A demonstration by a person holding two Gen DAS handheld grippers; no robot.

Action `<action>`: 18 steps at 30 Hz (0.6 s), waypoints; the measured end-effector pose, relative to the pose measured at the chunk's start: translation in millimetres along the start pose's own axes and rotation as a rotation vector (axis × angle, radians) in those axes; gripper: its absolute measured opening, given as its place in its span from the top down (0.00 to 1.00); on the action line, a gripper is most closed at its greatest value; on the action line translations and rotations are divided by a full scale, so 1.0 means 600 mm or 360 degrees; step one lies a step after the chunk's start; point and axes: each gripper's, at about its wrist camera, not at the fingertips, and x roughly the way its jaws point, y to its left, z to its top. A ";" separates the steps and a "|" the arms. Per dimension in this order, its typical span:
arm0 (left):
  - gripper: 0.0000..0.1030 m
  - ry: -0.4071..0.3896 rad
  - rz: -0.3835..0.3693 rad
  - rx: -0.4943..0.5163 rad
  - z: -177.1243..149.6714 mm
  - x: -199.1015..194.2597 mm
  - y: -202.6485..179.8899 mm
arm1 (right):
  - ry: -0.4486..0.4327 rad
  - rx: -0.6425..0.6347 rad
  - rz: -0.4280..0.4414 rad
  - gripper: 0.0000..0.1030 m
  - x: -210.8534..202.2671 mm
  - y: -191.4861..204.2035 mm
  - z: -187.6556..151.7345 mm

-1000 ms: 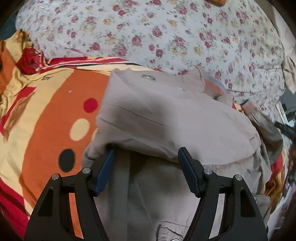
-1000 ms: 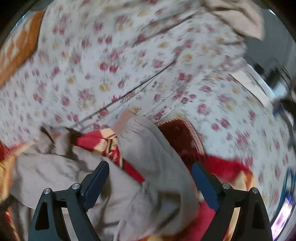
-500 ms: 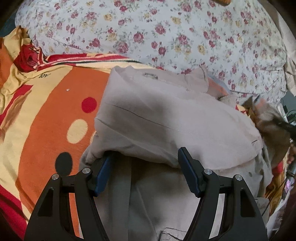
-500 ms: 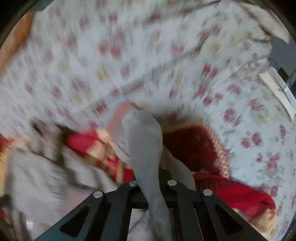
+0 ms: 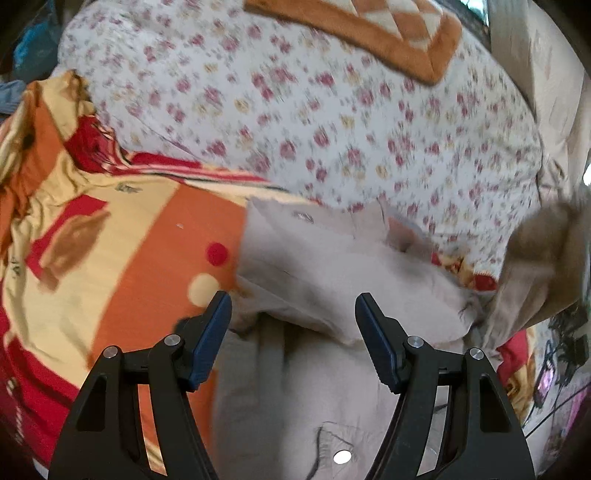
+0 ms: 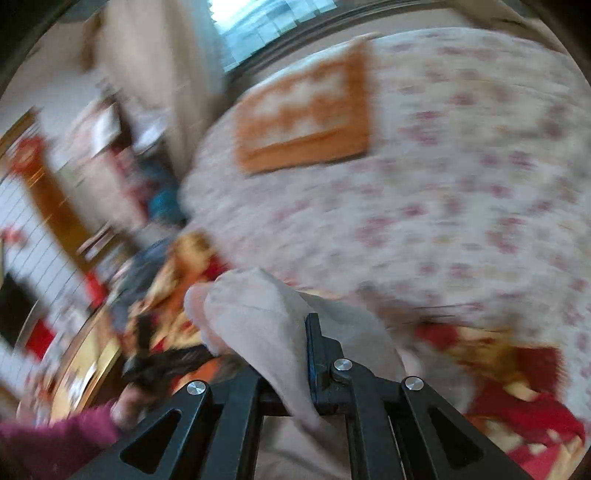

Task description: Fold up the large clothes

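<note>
The left gripper [image 5: 293,314] is held low with its jaws spread wide apart; nothing is pinched between the blue-padded fingers [image 5: 212,334], which are angled forward and slightly down. The right gripper [image 6: 295,354] is seen with its jaws drawn together, and a fold of the beige garment [image 6: 258,317] is clamped between them. A hand in a magenta sleeve [image 6: 51,439] is glimpsed, blurred, at the lower left of the right wrist view.

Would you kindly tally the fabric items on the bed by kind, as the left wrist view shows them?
Beige garment: 1
Floral quilt: 1
Orange, red and yellow blanket: 1
Orange-bordered patterned cloth: 1
Total: 4
</note>
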 end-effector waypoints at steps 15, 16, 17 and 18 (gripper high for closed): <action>0.25 0.0115 -0.0316 -0.0202 -0.012 0.021 0.101 | 0.0625 0.0087 -0.0347 0.69 0.502 -0.052 -0.049; 0.17 0.0124 -0.0328 -0.0215 -0.009 0.025 0.098 | 0.0580 0.0129 -0.0392 0.59 0.500 -0.067 -0.045; 0.17 0.0120 -0.0351 -0.0230 -0.004 0.029 0.094 | 0.0521 0.0146 -0.0431 0.58 0.491 -0.072 -0.038; 0.17 0.0118 -0.0371 -0.0231 0.000 0.034 0.089 | 0.0450 0.0154 -0.0466 0.58 0.472 -0.078 -0.032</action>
